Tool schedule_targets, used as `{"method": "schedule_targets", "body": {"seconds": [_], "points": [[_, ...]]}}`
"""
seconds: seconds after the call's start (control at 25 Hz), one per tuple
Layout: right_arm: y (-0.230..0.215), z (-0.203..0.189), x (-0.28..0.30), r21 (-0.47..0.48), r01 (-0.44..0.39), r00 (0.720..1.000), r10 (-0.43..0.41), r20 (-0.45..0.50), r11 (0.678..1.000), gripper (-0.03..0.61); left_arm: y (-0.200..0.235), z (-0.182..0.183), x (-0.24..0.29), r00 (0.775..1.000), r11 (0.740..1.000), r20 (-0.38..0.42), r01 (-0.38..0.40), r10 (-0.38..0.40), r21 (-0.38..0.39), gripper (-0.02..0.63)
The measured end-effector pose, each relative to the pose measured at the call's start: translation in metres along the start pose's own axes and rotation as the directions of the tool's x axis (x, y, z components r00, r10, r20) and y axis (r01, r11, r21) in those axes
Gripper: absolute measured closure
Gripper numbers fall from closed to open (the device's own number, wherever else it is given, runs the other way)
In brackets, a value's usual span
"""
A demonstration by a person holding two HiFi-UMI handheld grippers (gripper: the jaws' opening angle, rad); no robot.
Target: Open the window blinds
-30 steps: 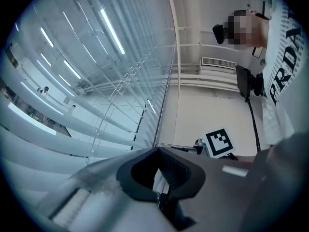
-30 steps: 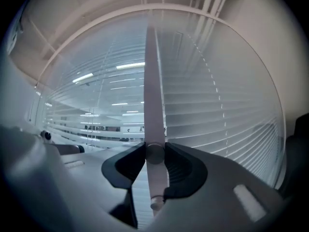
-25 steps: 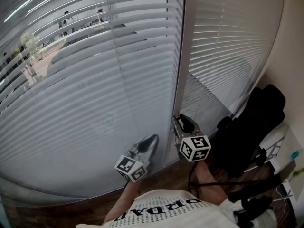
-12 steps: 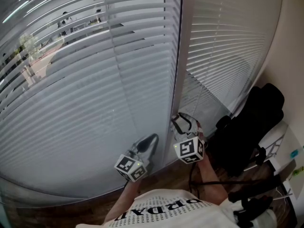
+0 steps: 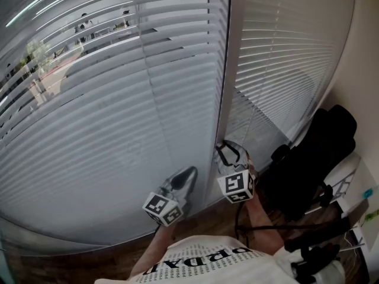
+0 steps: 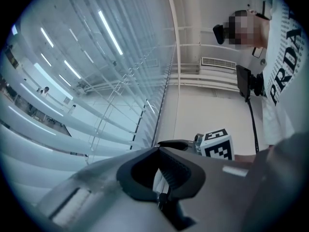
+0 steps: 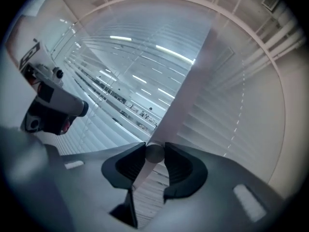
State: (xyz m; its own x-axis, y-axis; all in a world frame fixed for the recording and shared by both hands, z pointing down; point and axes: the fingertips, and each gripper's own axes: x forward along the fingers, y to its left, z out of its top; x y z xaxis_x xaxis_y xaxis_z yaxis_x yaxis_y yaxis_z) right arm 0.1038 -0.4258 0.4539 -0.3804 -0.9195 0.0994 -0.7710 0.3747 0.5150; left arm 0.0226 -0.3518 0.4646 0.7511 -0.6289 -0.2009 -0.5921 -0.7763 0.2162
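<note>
Between the jaws of my right claw (image 7: 154,151) sits a round, pale piece that I take for the lower end of the tilt wand (image 7: 154,155); the jaws have just been closing and now pinch it from both sides, so that claw is clamped on the wand, not spread; my left claw (image 6: 159,148) has its jaws pressed together on nothing and hangs lower and to the left in the head view, near the slats but with no part in this.

The wand lies straight ahead of my right claw, at the foot of the pale post (image 5: 228,70) that parts the two blinds (image 5: 106,117); I judge its long axis runs up along that post, though I cannot trace the shaft above the jaws; so the coming move turns on twisting about that upright line rather than pulling toward me.

My right claw is plainly the nearer one; the left stands well off to the side; most slats in front of me lie tilted shut, with gaps only at the upper left, so the opening is not yet done.
</note>
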Motion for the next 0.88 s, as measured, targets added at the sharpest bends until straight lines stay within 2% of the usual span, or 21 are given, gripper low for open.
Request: {"method": "schedule_targets", "body": {"seconds": [0.24,0.4,0.64,0.72,0.88], "points": [[-0.005,0.006,-0.003,0.204,-0.014,0.999,0.008,0.032,0.979,0.446,-0.004,0.007,-0.001,1.0,1.0,-0.005,0.002,-0.002,0.004,0.615],[-0.012,0.012,-0.004,0.347,-0.03,0.998,0.011,0.058,0.938,0.446,-0.006,0.016,-0.001,1.0,1.0,-0.008,0.0,0.0,0.003,0.615],[-0.014,0.009,-0.004,0.474,-0.047,0.997,0.008,0.083,0.88,0.446,-0.006,0.014,-0.001,1.0,1.0,-0.009,0.007,-0.007,0.005,0.616],[-0.015,0.01,-0.004,0.491,-0.048,0.996,0.006,0.087,0.87,0.446,-0.007,0.016,-0.001,1.0,1.0,-0.008,0.005,-0.005,-0.002,0.616],[-0.014,0.012,-0.004,0.437,-0.03,0.997,-0.006,0.08,0.899,0.445,-0.007,0.016,0.0,1.0,1.0,-0.01,0.007,-0.007,-0.006,0.617]]}}
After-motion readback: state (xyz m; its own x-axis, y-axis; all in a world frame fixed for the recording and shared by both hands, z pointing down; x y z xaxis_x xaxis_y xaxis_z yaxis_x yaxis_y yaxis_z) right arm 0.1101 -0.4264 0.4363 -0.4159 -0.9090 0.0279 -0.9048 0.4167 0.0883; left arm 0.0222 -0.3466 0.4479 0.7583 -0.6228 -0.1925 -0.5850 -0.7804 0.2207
